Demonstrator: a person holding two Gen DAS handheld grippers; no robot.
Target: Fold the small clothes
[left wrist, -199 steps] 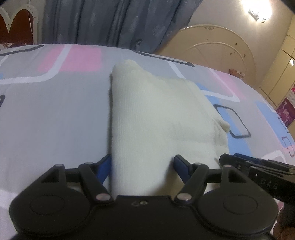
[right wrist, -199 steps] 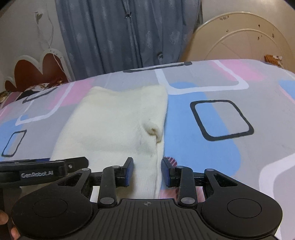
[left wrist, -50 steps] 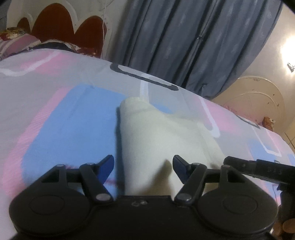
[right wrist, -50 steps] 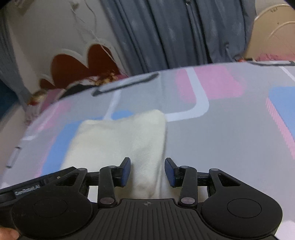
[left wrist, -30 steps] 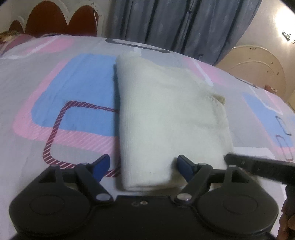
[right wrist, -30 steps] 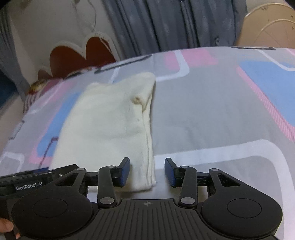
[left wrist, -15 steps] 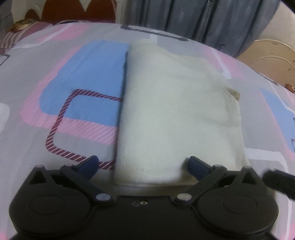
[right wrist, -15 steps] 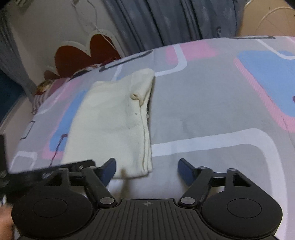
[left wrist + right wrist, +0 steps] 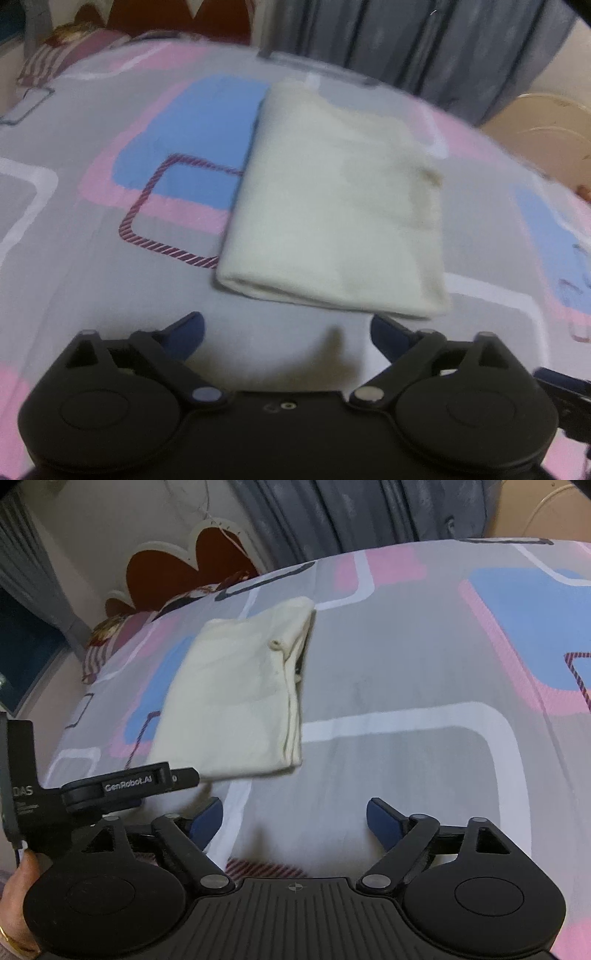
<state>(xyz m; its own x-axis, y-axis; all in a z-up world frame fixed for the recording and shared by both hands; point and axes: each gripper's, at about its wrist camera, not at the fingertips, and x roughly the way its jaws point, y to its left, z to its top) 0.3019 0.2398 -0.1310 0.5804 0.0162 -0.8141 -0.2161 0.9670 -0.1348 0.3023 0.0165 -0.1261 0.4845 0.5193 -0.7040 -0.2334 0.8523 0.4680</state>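
Folded cream garment [image 9: 332,206]: lies flat on the bed sheet [image 9: 92,258], partly over a blue-and-pink patch; loose edges on its right side. A second ago its near hem sat between both pairs of tongs; now it lies clear beyond them.

Left tongs [image 9: 286,328]: blue tips wide apart, having just narrowed slightly; nothing between, just short of the garment's near fold.

Right tongs [image 9: 293,818]: spread wide, just opened further; empty, nearer than the garment's right corner.

A bedroom in a home: a bed under a patterned sheet [image 9: 388,672] (grey with pink, blue and white rounded squares), a scalloped headboard [image 9: 177,561], a striped pillow [image 9: 62,55], and long blue-grey curtains [image 9: 424,44] behind.
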